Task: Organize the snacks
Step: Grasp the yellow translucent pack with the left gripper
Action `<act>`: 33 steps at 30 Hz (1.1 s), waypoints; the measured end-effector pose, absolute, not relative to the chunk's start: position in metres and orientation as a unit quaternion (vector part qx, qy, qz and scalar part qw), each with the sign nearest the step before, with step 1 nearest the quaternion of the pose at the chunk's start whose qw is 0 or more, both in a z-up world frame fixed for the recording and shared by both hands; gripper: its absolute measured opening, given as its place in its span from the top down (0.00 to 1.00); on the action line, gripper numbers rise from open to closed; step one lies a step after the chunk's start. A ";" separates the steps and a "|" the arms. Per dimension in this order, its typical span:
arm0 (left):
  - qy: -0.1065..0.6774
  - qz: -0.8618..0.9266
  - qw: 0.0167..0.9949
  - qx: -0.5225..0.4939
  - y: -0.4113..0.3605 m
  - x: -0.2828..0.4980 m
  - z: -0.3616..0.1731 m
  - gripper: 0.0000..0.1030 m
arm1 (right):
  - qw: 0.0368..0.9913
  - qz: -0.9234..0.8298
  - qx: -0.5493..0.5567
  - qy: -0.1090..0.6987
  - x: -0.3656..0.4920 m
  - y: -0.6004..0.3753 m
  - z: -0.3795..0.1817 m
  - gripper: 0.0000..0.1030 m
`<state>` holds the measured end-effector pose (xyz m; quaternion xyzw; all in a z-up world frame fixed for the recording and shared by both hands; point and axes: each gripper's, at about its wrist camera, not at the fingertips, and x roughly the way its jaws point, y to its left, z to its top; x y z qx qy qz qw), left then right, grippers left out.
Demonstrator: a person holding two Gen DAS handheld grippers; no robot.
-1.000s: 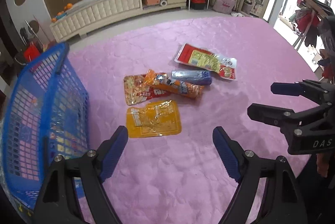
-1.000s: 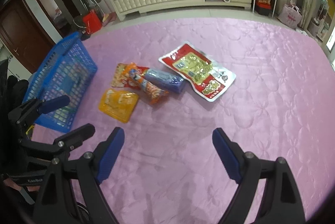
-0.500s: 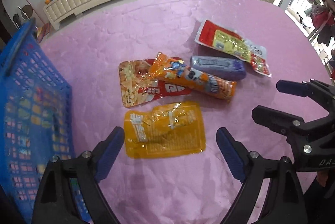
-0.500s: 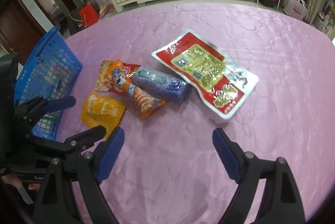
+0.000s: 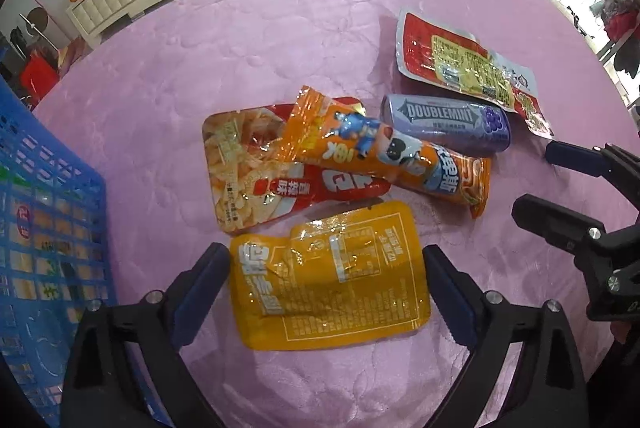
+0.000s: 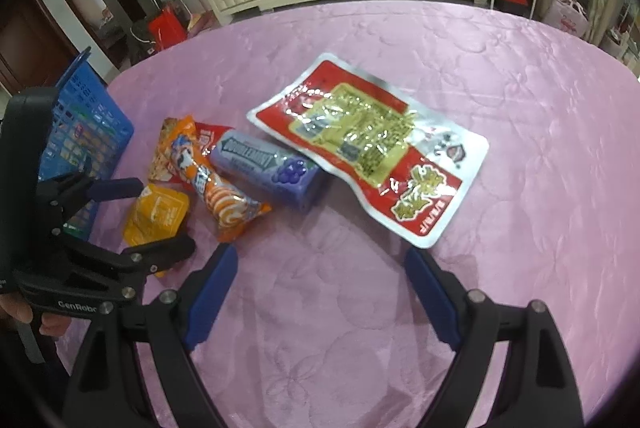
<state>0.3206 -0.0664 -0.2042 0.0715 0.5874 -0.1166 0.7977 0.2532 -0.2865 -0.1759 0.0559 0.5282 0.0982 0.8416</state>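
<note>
Jaws on your left gripper (image 5: 326, 276) have just opened wide around the yellow pouch (image 5: 334, 278); squeeze it next, then carry it to the blue basket (image 5: 44, 228).

On the tabletop (image 5: 248, 40) a basket (image 5: 44, 228) stands at the left edge. Right of it lies a flat pouch (image 5: 336, 280), nearest the viewer; behind it a noodle packet (image 5: 248, 168), with a long snack tube (image 5: 392, 156) lying across it. Behind the tube rests a gum pack (image 5: 444, 124), and farthest right a large flat packet (image 5: 460, 64)
</note>
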 end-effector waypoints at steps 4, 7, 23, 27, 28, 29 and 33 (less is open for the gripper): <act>0.592 -0.103 0.797 0.066 -0.066 0.323 -0.205 0.09 | 0.841 0.100 0.060 0.528 0.253 -0.287 -0.175 0.14; 0.586 -0.108 0.800 0.069 -0.066 0.318 -0.205 0.10 | 0.841 0.098 0.059 0.529 0.253 -0.290 -0.174 0.14; 0.577 -0.091 0.811 0.038 -0.061 0.283 -0.193 0.74 | 0.841 0.111 0.049 0.527 0.254 -0.275 -0.174 0.14; 0.566 -0.098 0.817 0.051 -0.062 0.276 -0.194 0.74 | 0.840 0.117 0.048 0.527 0.255 -0.272 -0.175 0.14; 0.565 -0.097 0.818 0.050 -0.063 0.275 -0.194 0.74 | 0.841 0.117 0.047 0.527 0.255 -0.271 -0.174 0.14; 0.564 -0.097 0.819 0.046 -0.062 0.274 -0.195 0.74 | 0.840 0.119 0.048 0.527 0.255 -0.270 -0.174 0.14; 0.556 -0.096 0.825 0.034 -0.054 0.271 -0.195 0.76 | 0.840 0.134 0.056 0.523 0.255 -0.269 -0.170 0.14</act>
